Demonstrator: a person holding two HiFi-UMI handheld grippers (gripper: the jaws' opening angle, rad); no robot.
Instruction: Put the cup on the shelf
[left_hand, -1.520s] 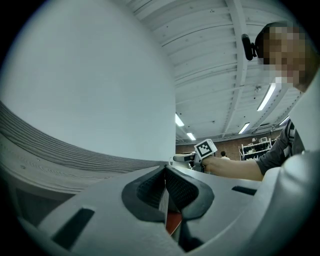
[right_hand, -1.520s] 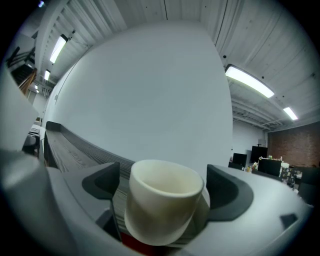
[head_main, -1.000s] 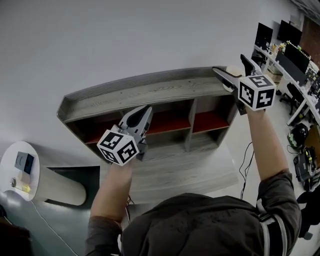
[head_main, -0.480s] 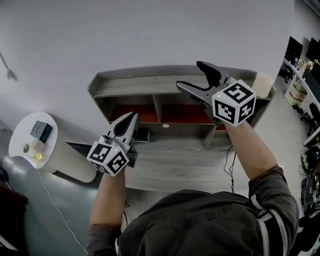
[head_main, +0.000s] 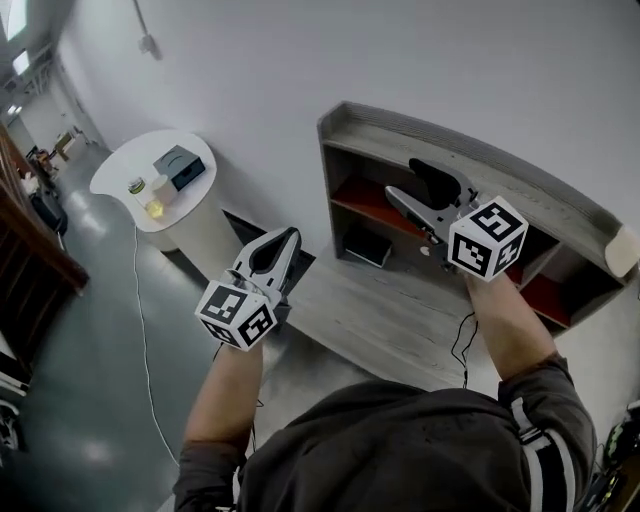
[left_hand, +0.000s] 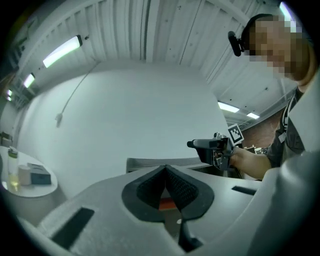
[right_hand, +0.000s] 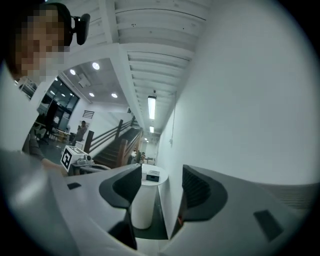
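Note:
The cream cup (head_main: 622, 250) stands on the right end of the grey wooden shelf's top board (head_main: 470, 150), with no gripper near it. My right gripper (head_main: 405, 180) hangs in front of the shelf's left half, well left of the cup. Its jaws are closing, a gap still shows between them, and nothing is held; in the right gripper view (right_hand: 159, 182) only the room shows through that gap. My left gripper (head_main: 290, 236) hovers lower left over the floor, shut and empty, its pads (left_hand: 176, 184) meeting at the tip.
The shelf has red-backed compartments (head_main: 365, 200) and a low grey platform (head_main: 400, 320) in front. A white round table (head_main: 150, 180) with a small box and bottles stands left of the shelf by the wall. A thin cable (head_main: 140, 330) runs across the floor.
The head view has swung left, so the shelf now sits at the right. My right gripper has drawn back left from the cup and its jaws have narrowed. The left gripper stays shut.

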